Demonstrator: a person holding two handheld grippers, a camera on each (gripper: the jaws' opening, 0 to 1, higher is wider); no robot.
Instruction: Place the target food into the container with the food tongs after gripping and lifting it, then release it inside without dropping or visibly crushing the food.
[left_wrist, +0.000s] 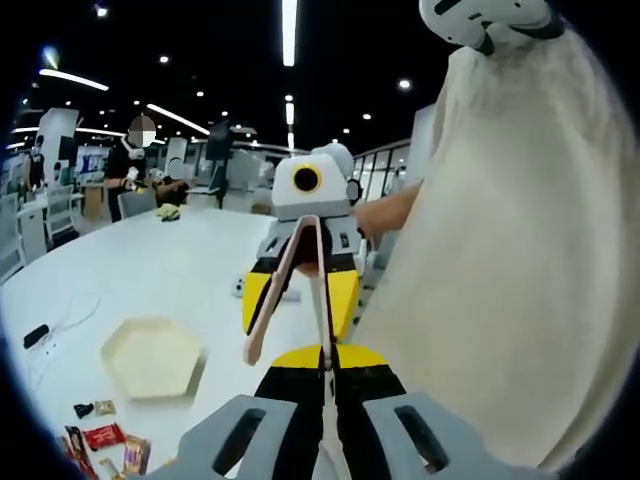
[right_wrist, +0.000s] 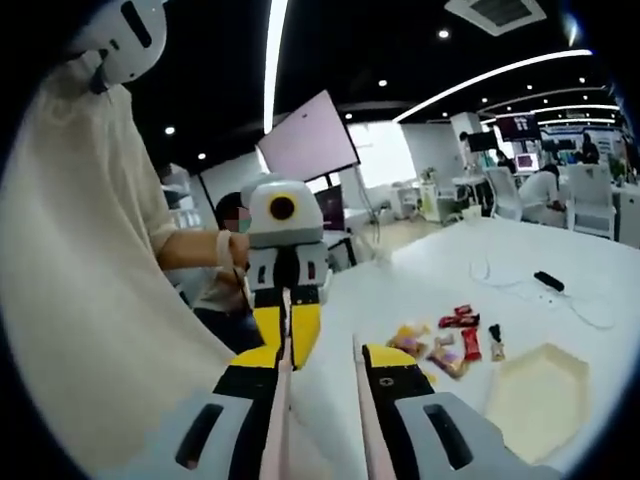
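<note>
Seemingly between grabs, a person in a cream top (left_wrist: 520, 250) holds two grippers facing each other above a white tabletop (left_wrist: 150, 270). The left gripper (left_wrist: 325, 385) and the right gripper (right_wrist: 322, 365) each clasp one arm of the pinkish food tongs (left_wrist: 290, 270), whose arms stand narrowly apart and carry nothing. In the left gripper view the tongs' tips hang above the tabletop, well apart from the food. A pale hexagonal container (left_wrist: 152, 357) lies near the tabletop's front edge, with nothing visible inside it. Just beside it, toward that edge, lie small wrapped snacks (left_wrist: 100, 437), red, orange and dark; which one is the target food cannot be told. Farther along the tabletop rest a black remote-like object (right_wrist: 549, 281) and a thin cable (right_wrist: 500, 280).
</note>
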